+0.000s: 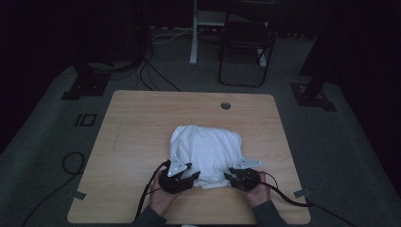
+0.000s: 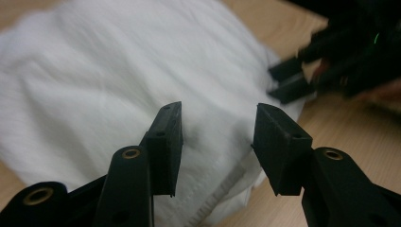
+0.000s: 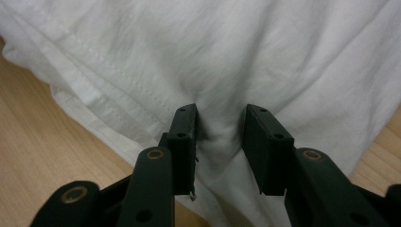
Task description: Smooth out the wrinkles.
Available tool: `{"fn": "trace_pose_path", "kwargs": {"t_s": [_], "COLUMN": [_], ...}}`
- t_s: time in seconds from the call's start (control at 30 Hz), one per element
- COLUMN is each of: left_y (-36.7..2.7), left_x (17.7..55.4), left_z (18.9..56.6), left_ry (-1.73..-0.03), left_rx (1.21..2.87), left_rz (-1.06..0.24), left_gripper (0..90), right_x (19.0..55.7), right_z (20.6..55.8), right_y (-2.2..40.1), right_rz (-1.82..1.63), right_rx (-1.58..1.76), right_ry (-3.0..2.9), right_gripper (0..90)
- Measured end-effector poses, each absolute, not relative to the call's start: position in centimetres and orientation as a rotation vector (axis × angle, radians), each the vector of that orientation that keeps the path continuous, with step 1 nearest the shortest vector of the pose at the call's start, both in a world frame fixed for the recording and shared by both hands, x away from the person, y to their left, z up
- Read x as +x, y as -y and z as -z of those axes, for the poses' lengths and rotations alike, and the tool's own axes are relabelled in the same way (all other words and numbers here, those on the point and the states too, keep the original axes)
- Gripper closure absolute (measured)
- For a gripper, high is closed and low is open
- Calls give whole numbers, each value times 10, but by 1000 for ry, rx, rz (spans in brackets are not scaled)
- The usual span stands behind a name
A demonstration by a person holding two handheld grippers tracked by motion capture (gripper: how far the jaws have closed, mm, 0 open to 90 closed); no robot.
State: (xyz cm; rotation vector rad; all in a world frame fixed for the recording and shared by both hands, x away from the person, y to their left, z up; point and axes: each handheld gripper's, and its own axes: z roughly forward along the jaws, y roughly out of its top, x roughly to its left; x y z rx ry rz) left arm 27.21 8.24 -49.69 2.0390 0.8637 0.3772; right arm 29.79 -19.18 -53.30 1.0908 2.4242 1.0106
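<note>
White cloth [image 3: 265, 52] (far edge cropped) bunches between jaws.

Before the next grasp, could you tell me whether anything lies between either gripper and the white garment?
Nothing visible does: the left gripper has open jaws over the white garment, and the right gripper already straddles a fold.

We cannot tell whether the right gripper [image 3: 220, 125] pinches the white cloth [image 3: 246, 52], which the frame cuts at 12 and 3 o'clock. In the left gripper view, the other gripper [image 2: 293, 80] at 2 o'clock is blurred.
</note>
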Motion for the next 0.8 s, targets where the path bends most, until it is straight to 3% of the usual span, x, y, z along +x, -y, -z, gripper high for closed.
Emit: {"fn": "trace_pose_path", "kwargs": {"t_s": [0.17,0.47,0.8], "left_y": [-82,-108,-127], "left_x": [282,311,343], "left_z": [506,503,503], "left_ry": [-868,-988,-1098], "left_rx": [2058,2018,1952], "left_rz": [-438,-513,-542], "left_gripper": [590,585,574], "right_x": [310,347,385], "right_z": [536,537,539], "right_y": [190,161,134], "right_rz": [-1048,-1089,-1120], "right_rx": [1139,1148,1157], "right_ry": [-2415,-2423,-2391], "right_gripper": [665,658,588]}}
